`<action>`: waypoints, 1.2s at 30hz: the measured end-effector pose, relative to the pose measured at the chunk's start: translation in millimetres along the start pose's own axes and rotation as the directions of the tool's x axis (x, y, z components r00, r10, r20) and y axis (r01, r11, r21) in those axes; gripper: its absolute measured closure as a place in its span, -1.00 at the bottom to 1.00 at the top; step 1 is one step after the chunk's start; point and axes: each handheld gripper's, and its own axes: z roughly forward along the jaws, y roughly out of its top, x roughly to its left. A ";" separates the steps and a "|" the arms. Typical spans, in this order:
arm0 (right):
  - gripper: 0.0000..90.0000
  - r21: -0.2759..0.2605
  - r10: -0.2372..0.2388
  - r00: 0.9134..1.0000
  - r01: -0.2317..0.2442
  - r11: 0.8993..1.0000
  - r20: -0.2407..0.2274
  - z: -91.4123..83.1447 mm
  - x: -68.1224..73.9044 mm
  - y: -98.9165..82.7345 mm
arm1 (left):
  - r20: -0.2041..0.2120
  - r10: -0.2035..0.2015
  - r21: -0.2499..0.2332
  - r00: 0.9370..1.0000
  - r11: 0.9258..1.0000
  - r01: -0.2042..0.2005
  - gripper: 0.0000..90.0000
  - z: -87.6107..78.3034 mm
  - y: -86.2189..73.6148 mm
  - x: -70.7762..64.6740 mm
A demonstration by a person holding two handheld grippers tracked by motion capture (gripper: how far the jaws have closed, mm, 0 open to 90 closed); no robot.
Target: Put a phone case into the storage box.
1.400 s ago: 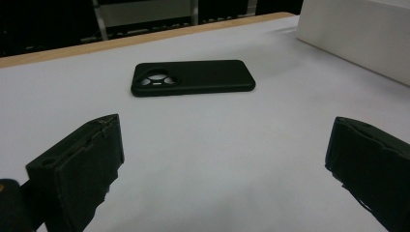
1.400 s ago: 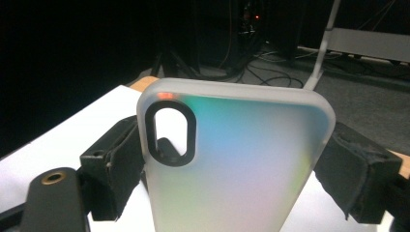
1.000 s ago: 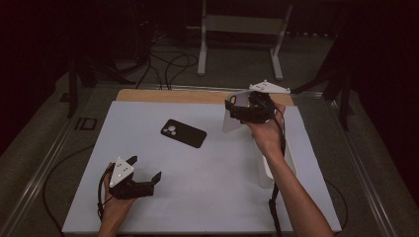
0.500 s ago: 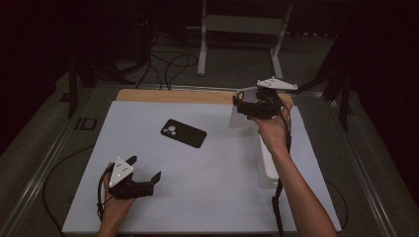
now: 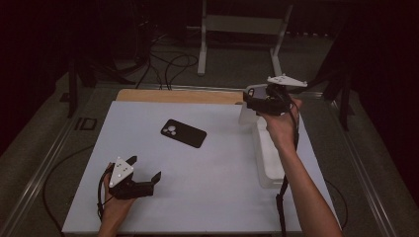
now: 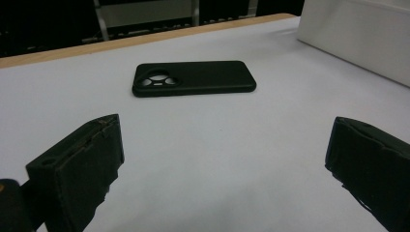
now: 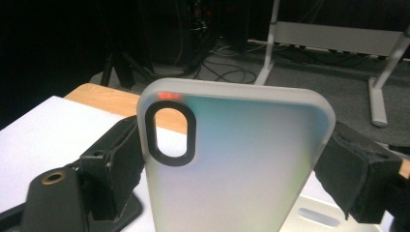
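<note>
Nearest the person, the left gripper rests low on the white worktop at the front left, in the same place as a second ago. Its fingers stand wide apart with nothing between them, pointed toward the black phone case. That case lies flat with its camera cut-out showing, well apart from both grippers near the middle of the worktop, and it has not shifted.

Farther out, a white tray sits along the right side of the worktop beneath the right forearm.

At the far right, the right gripper has moved: over the last second it has travelled up and away from the person, toward the far edge of the worktop, and is now held clear above the tray's far end. Its fingers are closed onto the two long edges of a frosted translucent phone case, which stands upright between them, camera cut-out at its upper left in the right gripper view.

Assessment: the translucent case is lifted clear and held securely, so the pick appears complete. Where it is to be set down cannot be determined. The black case remains untouched.
</note>
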 end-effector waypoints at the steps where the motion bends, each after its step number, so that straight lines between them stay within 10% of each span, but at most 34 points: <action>1: -0.63 0.002 0.001 1.000 -0.001 1.000 0.006 0.0 -1.6 0.1 | 0.000 0.000 0.000 1.000 1.000 0.000 -0.99 0.1 0.0 -0.2; 36: -0.63 0.024 0.043 0.989 -0.047 0.999 0.140 4.0 -48.3 -3.3 | -0.004 0.000 0.002 1.000 1.000 0.000 -0.98 0.8 -0.2 -0.5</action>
